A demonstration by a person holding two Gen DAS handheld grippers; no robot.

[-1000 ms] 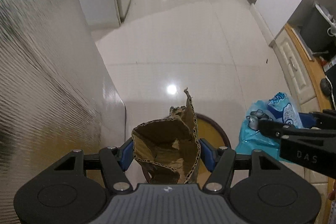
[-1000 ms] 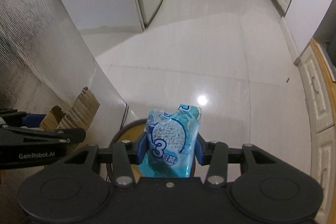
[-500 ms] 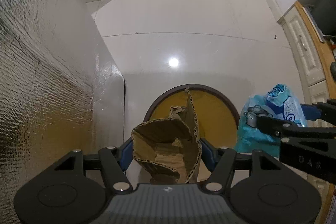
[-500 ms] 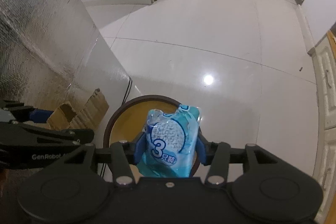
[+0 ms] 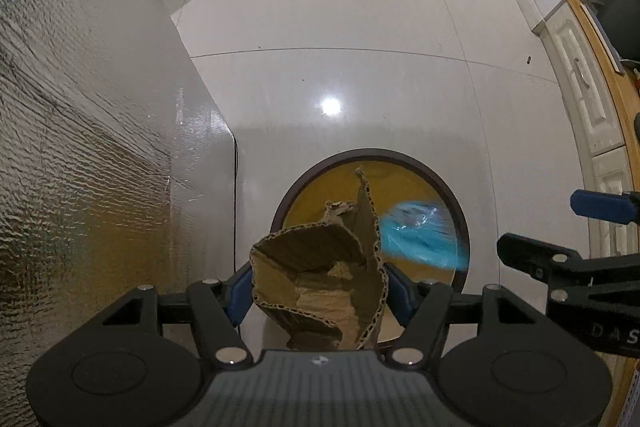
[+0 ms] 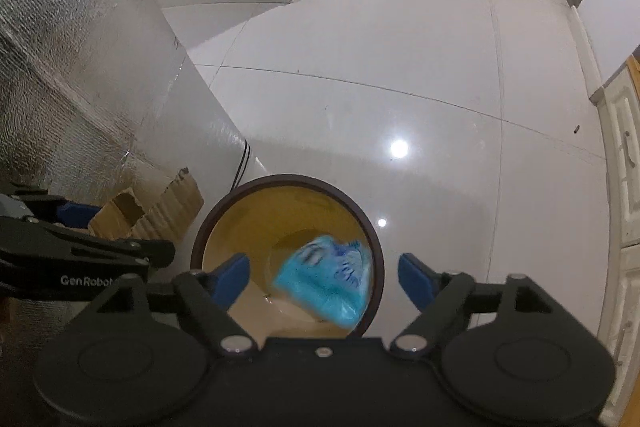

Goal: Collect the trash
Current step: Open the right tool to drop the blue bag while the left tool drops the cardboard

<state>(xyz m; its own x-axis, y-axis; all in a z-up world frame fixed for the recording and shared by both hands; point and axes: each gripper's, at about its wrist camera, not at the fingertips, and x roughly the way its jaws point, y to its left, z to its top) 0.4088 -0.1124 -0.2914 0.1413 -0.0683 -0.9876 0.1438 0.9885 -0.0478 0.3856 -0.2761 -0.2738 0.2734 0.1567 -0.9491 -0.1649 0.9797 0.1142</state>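
A round brown bin (image 5: 372, 151) with a yellow inside stands on the floor below both grippers. My left gripper (image 5: 320, 289) is shut on a crumpled piece of brown cardboard (image 5: 316, 259), which it holds over the bin's near left edge. The jaws of my right gripper (image 6: 324, 281) are opening and stand wide above the bin (image 6: 288, 179), with nothing between the pads. The blue plastic packet (image 6: 324, 279) is blurred, down inside the bin; in the left wrist view the packet (image 5: 420, 235) shows behind the cardboard. The cardboard (image 6: 160, 203) also shows at the left of the right wrist view.
A tall panel covered in silver foil (image 5: 80, 147) rises close on the left, and a thin black cable (image 6: 242, 163) runs down its corner. Glossy white floor tiles (image 5: 340, 47) spread ahead. White cabinet doors (image 5: 588, 87) line the right side.
The right gripper's jaws have spread apart and the blue packet has dropped from them into the bin. Both grippers have sunk towards the bin. The cardboard stays gripped.
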